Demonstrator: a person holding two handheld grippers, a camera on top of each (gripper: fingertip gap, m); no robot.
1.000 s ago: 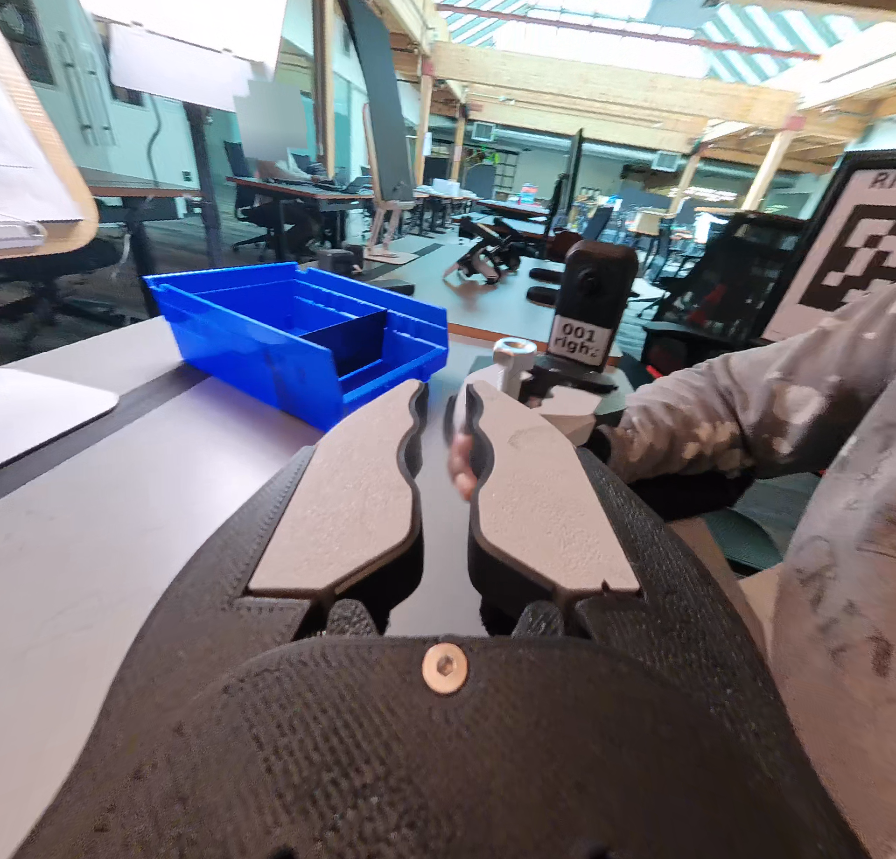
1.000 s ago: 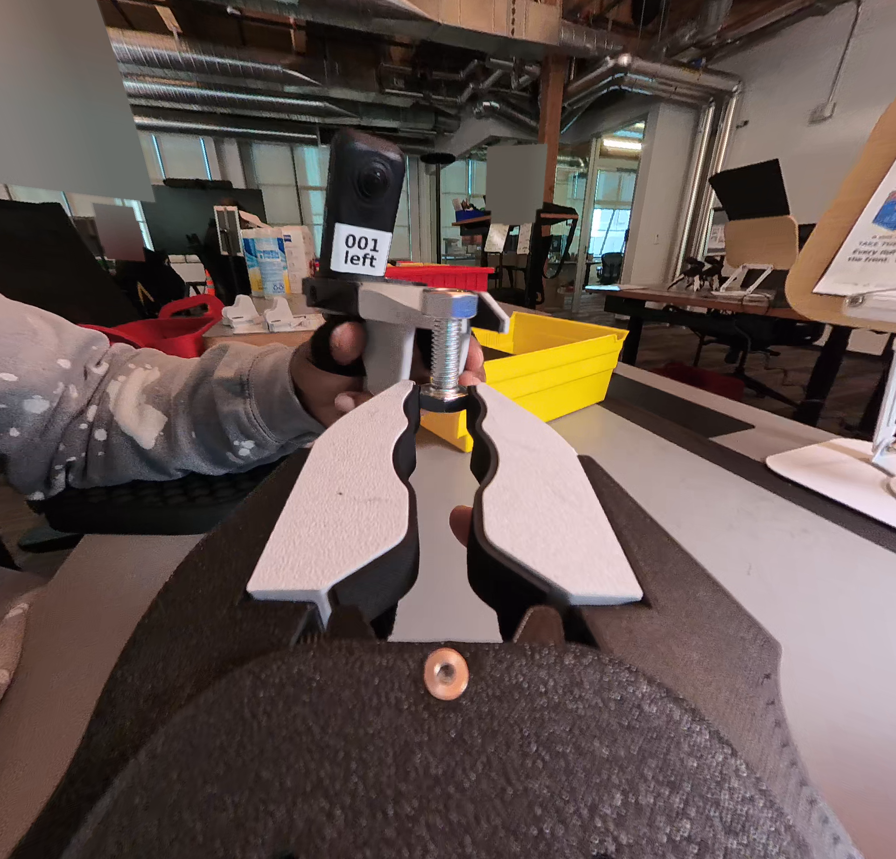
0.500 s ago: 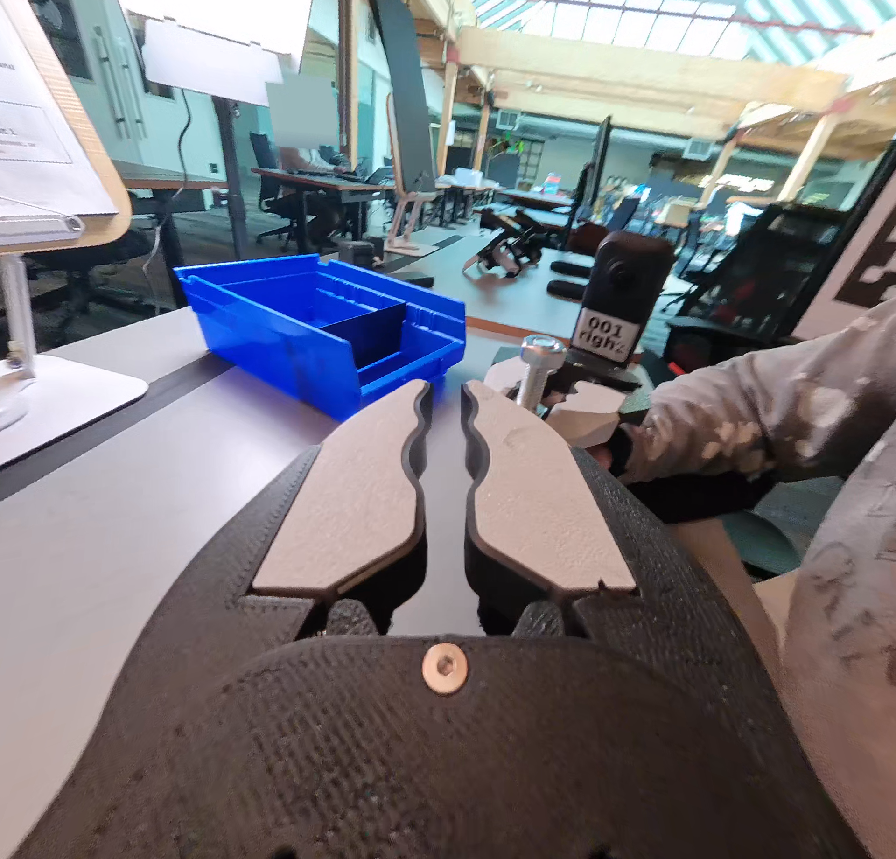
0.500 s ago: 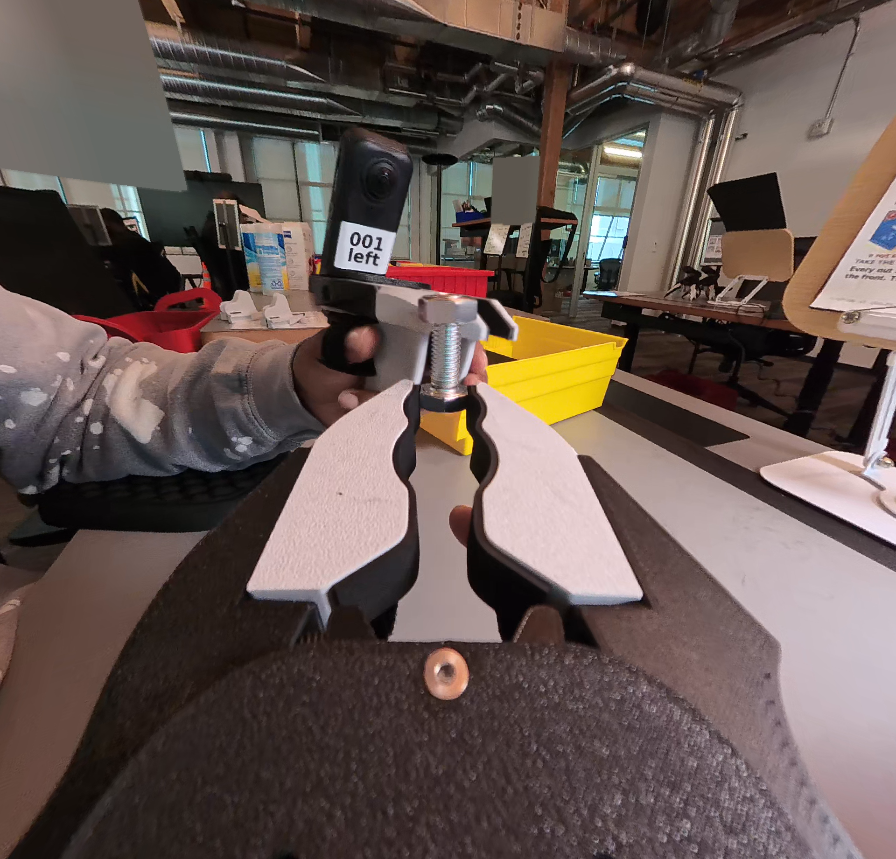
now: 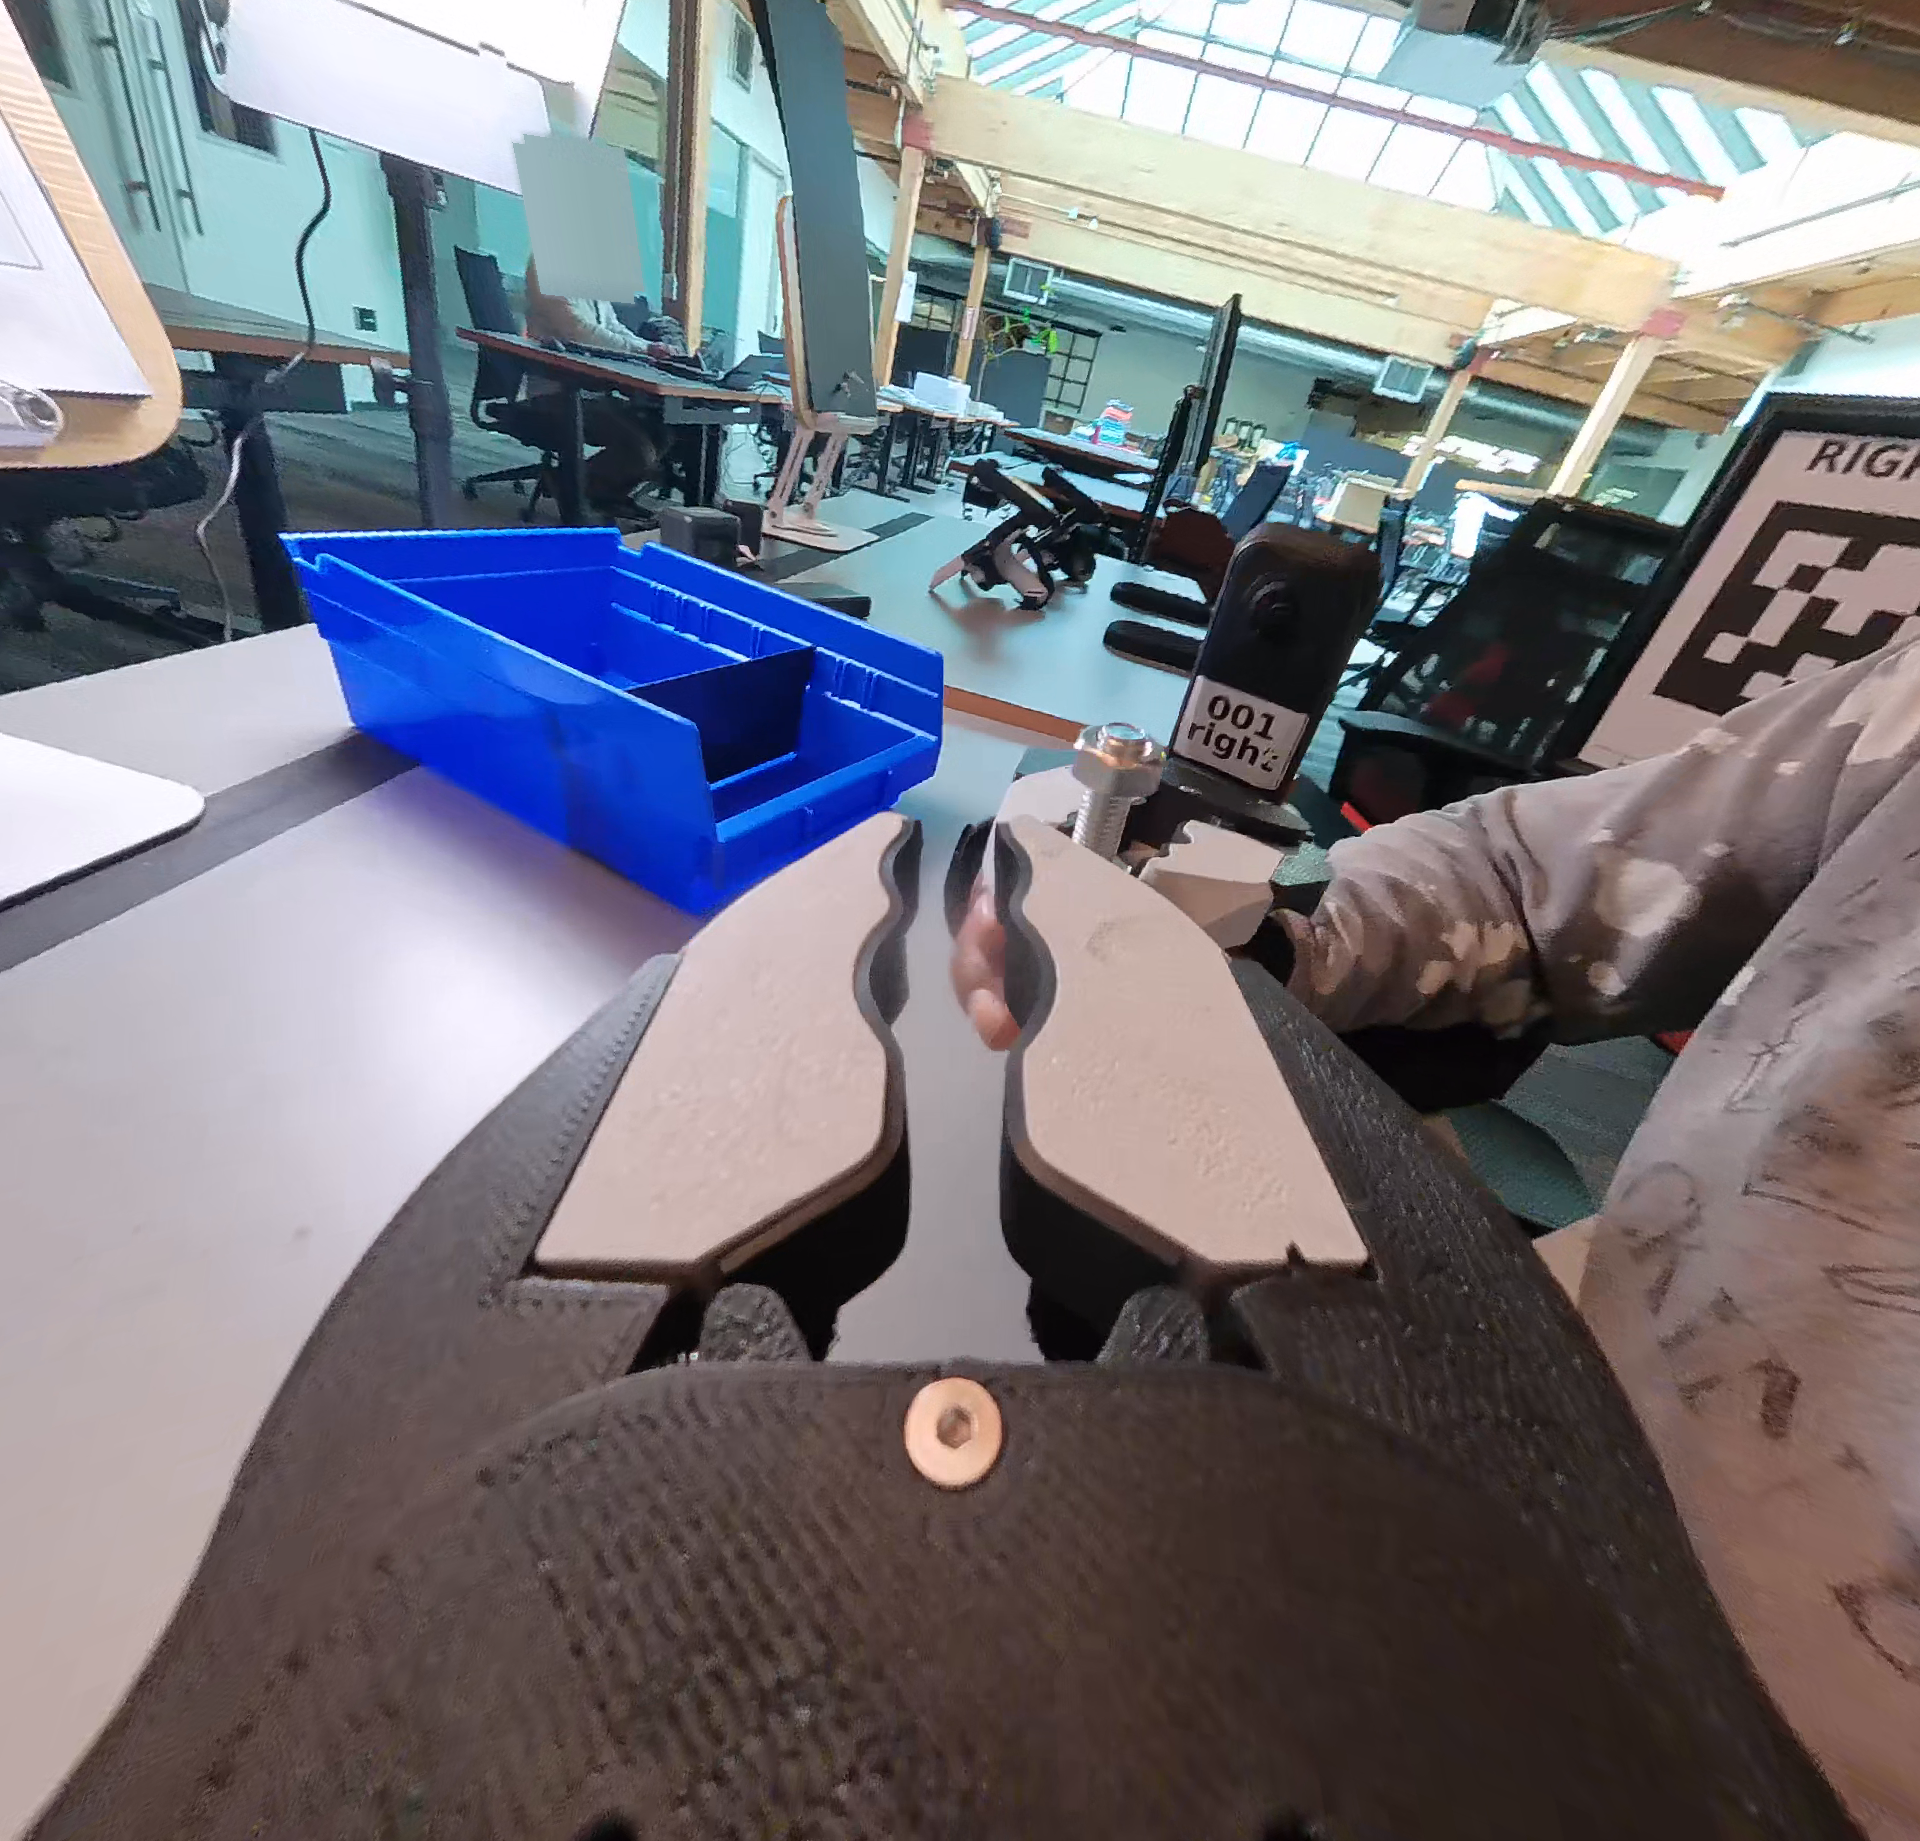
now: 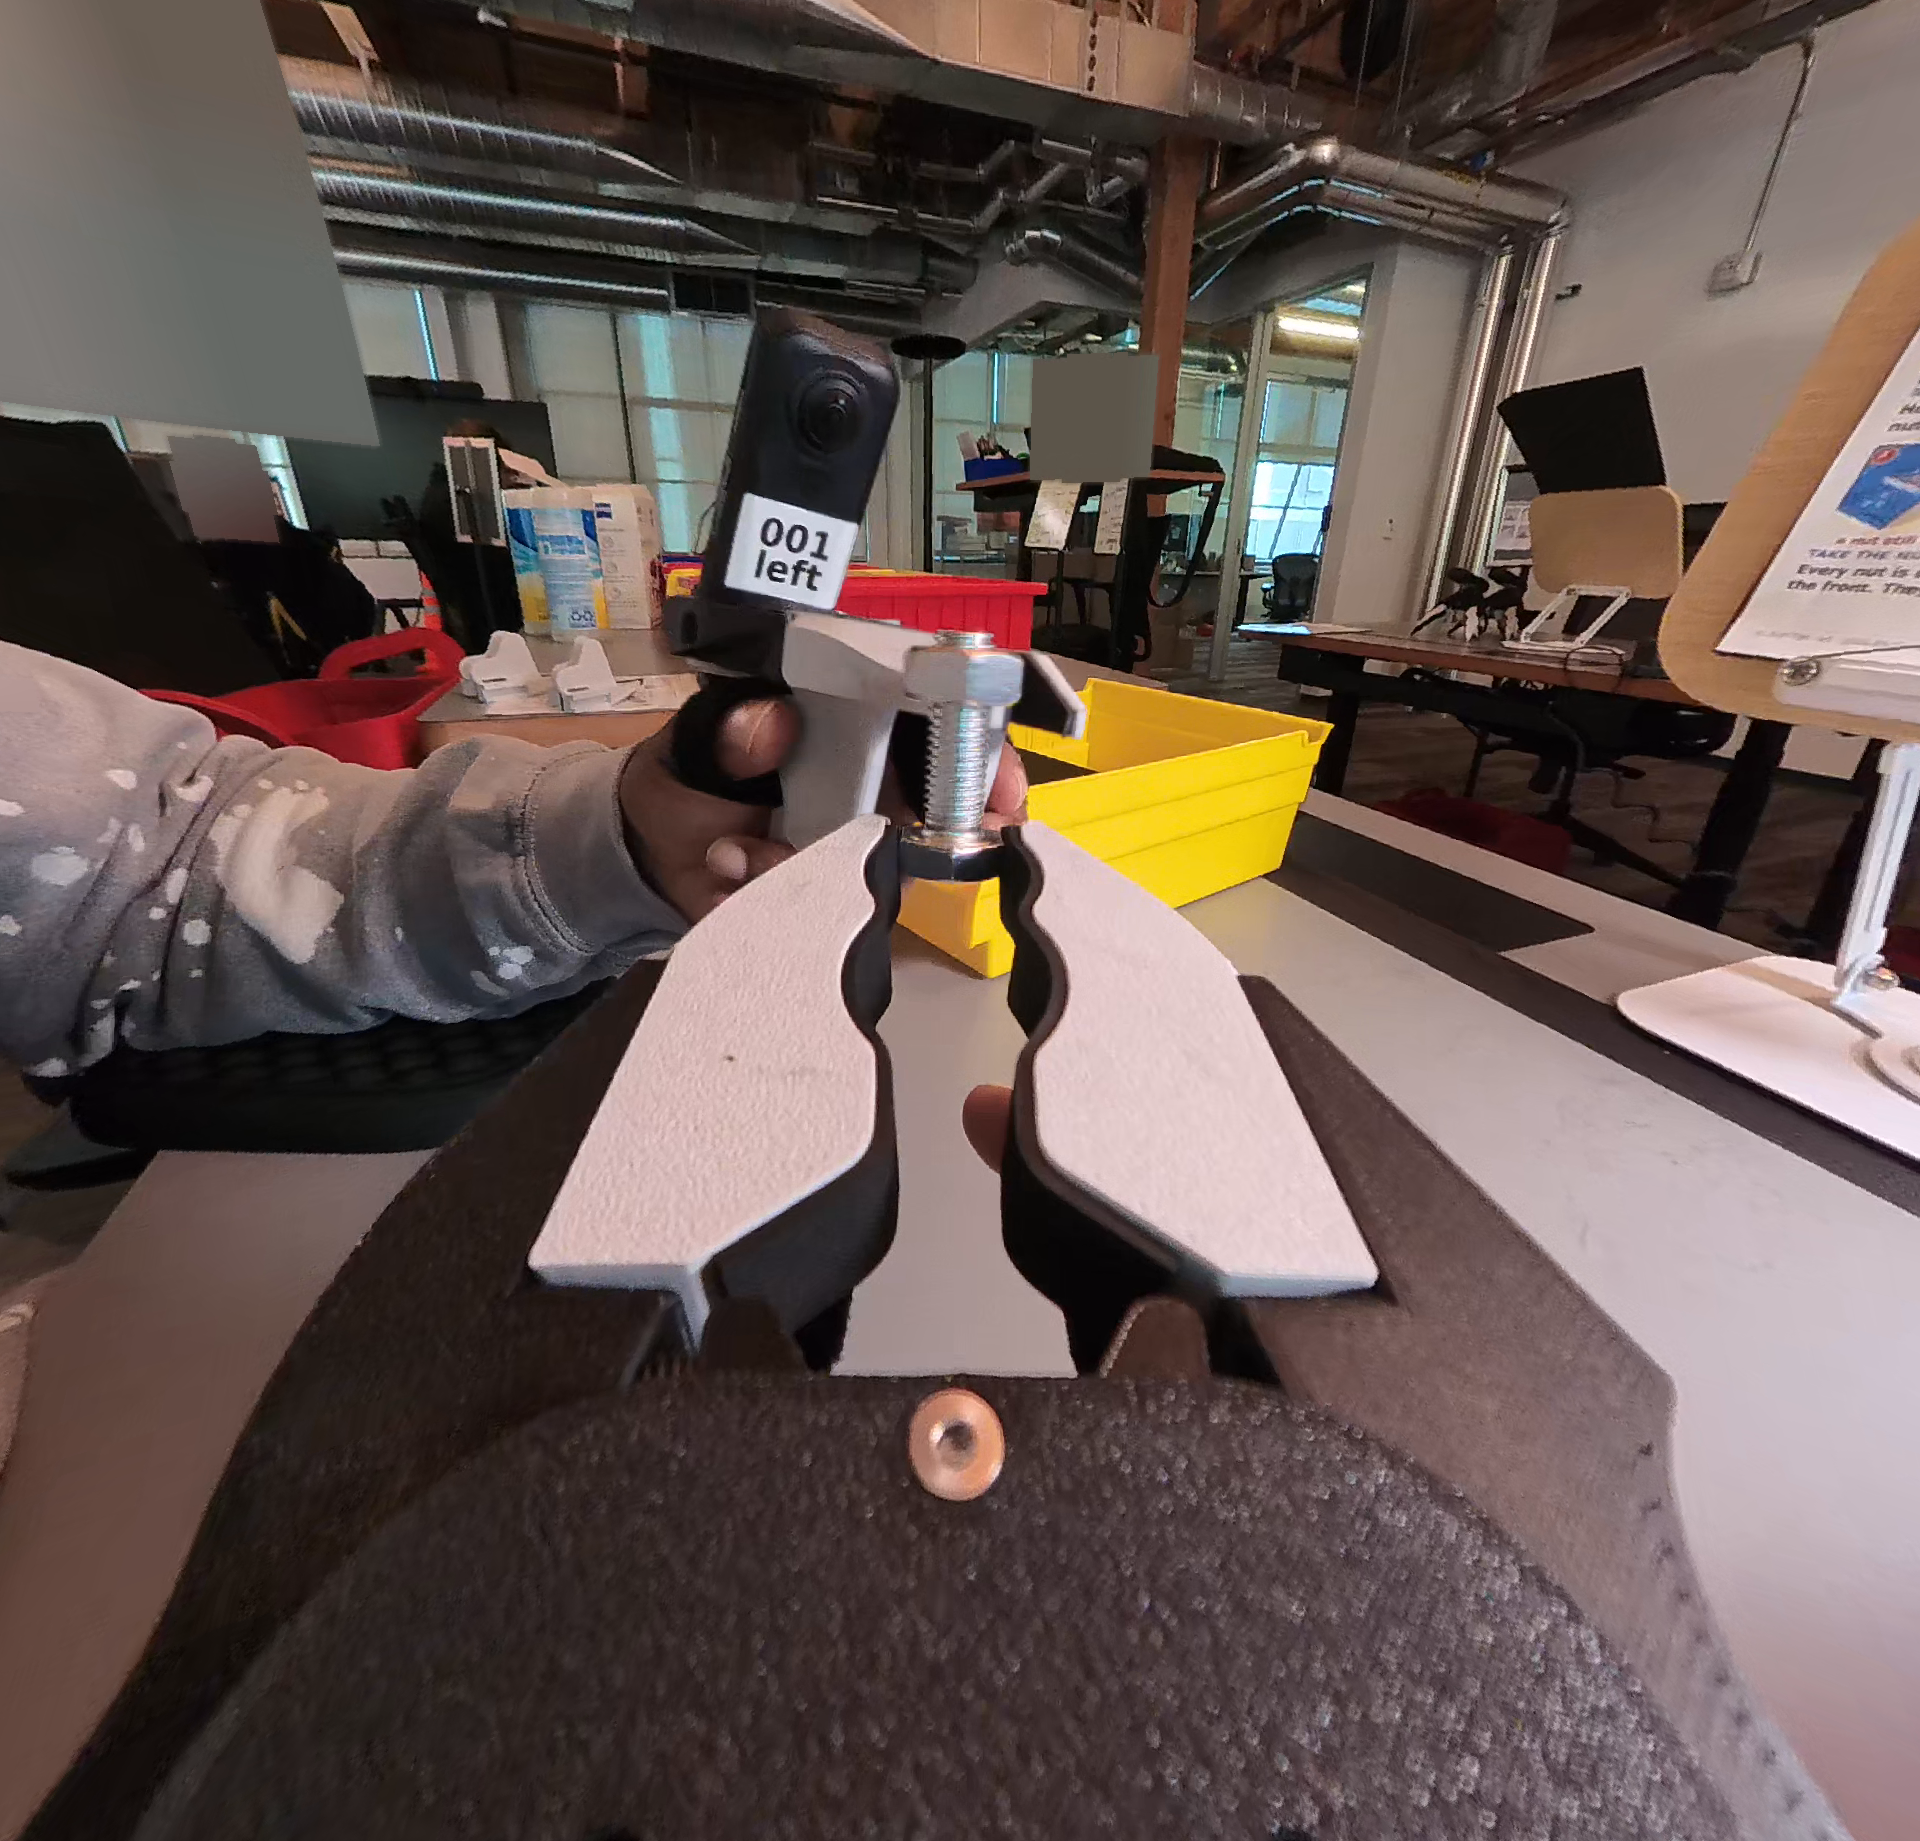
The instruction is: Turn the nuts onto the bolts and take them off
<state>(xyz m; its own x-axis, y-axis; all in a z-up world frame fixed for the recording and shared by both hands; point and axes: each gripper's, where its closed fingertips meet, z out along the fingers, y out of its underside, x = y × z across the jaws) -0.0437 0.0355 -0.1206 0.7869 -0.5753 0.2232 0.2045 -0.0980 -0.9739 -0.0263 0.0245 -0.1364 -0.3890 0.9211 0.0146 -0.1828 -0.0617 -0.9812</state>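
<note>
In the right wrist view my right gripper (image 6: pixel 951 841) is shut on a steel nut (image 6: pixel 948 853) at the lower end of an upright bolt (image 6: pixel 961 752), whose hex head is on top. The left gripper's body with its black camera (image 6: pixel 810 461) stands just behind the bolt head, held by a hand. In the left wrist view my left gripper (image 5: pixel 953 835) is shut to a narrow slit with nothing between its fingers. The bolt (image 5: pixel 1112 773) stands beyond its right finger (image 5: pixel 1122 1043), in the other gripper.
A blue divided bin (image 5: pixel 520 690) sits on the grey table (image 5: pixel 260 1064) to the far left. A yellow bin (image 6: pixel 1174 794) sits behind the bolt, a red bin (image 6: pixel 935 607) farther back. A white stand base (image 6: pixel 1766 1053) with a wooden sign board is at right. Only a small space, under 4 cm, lies between the two pairs of fingers.
The left gripper has tilted and shifted a little beside the bolt head. The right gripper keeps its hold on the nut and the bolt stays upright.
</note>
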